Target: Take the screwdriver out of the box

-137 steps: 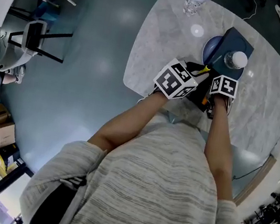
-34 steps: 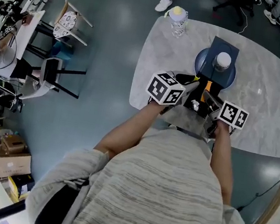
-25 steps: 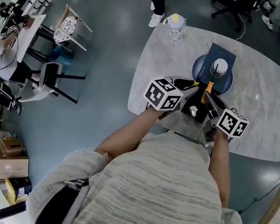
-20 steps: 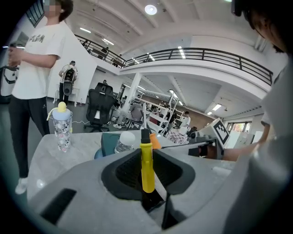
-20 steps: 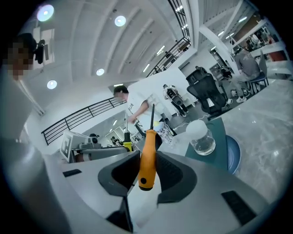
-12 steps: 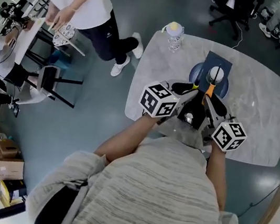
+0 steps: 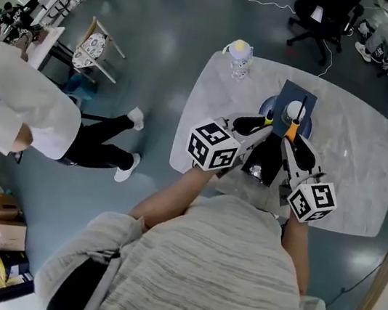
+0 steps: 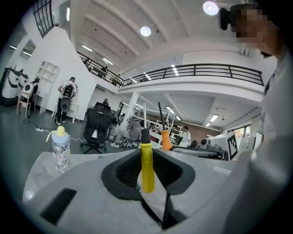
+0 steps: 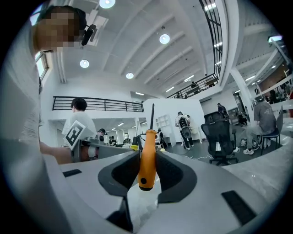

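Observation:
My left gripper [image 8: 146, 170] is shut on a yellow-handled screwdriver [image 8: 147, 164] that stands upright between its pads. My right gripper [image 9: 147, 168] is shut on an orange-handled screwdriver [image 9: 147, 157], whose shaft also points up. In the head view both grippers are held high and close together over the table's near edge, the left gripper [image 7: 256, 127] beside the right gripper [image 7: 295, 142]. The yellow screwdriver [image 7: 269, 117] and the orange screwdriver [image 7: 292, 126] stand side by side. Beyond them the dark blue box [image 7: 299, 93] lies on the grey marble table [image 7: 355, 163].
A water bottle with a yellow cap [image 7: 238, 56] stands at the table's far left corner. A person in a white top [image 7: 17, 114] walks on the floor at left. Chairs [image 7: 95, 42] stand near them, and a black office chair [image 7: 324, 18] stands behind the table.
Both grippers have risen toward the head camera with their screwdrivers, away from the box. The right gripper has rolled. The person in white has walked toward the lower left.

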Available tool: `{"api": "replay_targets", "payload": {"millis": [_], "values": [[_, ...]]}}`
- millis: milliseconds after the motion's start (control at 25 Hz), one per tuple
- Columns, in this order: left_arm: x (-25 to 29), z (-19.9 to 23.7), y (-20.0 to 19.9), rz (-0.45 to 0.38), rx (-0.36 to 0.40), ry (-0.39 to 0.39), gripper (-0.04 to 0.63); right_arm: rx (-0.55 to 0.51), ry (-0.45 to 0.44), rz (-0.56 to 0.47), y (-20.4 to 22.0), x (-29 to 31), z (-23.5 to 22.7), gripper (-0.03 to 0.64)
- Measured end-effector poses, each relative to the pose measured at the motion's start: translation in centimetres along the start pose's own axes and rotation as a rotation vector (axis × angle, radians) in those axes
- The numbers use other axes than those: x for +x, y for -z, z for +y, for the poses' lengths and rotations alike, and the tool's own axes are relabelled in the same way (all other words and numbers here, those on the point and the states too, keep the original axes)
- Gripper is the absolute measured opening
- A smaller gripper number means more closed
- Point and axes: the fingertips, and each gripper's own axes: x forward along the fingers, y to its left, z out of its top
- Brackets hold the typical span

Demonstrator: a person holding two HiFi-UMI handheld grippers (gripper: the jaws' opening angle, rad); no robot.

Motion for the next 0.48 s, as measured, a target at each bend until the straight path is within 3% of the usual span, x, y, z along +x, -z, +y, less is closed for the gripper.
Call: {"api": "replay_targets", "payload": {"millis": [280,480], "values": [[-1.0,-0.4,-1.7,-0.089,0.001,0.006,0.087,-0.06,-0.001,-0.039,-1.3,-0.5,0.6,0.11],[-1.6,-1.3,-2.2,-0.107,0.038,0.006,0.087,-0.078,-0.005,-0.069,-2.1,-1.4,1.1,0.11]]}}
